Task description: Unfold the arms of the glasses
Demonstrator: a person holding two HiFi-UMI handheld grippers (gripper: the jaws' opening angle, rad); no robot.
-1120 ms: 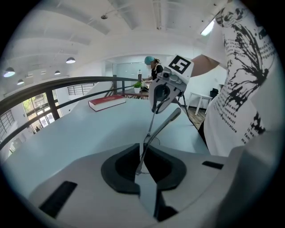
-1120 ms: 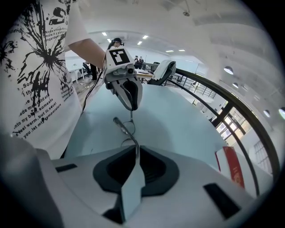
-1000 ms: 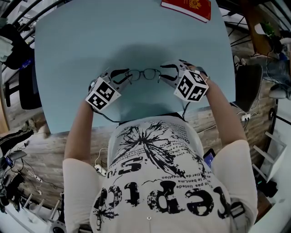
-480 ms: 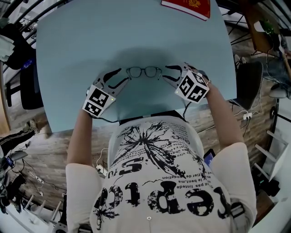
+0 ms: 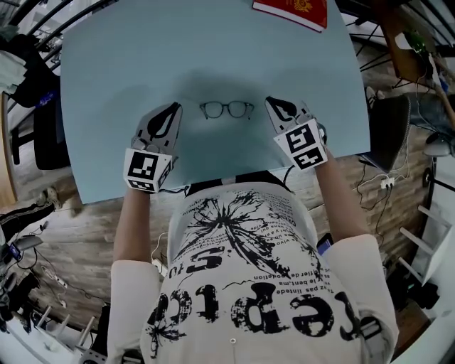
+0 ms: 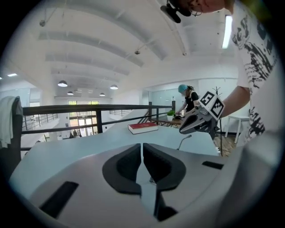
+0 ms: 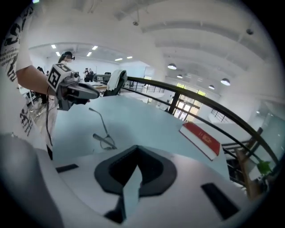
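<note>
Thin dark-rimmed glasses [image 5: 227, 109] rest on the pale blue table [image 5: 128, 64], touched by neither gripper. In the right gripper view the glasses [image 7: 103, 139] show one arm stretched out and up. My left gripper [image 5: 173, 109] hovers to their left and my right gripper [image 5: 272, 103] to their right, each a short gap away. Both have just been closing, and nothing is between their jaws. The left gripper [image 6: 142, 146] has its pads together, and so does the right gripper [image 7: 136, 150]. Each gripper view shows the other gripper across the table.
A red book [image 5: 293, 12] lies at the table's far edge, also seen as the red book [image 7: 201, 139] beyond the right jaws. A black railing [image 6: 89, 108] runs past the table. Chairs and cables crowd the wooden floor on both sides.
Both grippers have let go of the glasses' ends, drawn back to either side and lifted, then shut on nothing. The glasses stay on the table between them.
</note>
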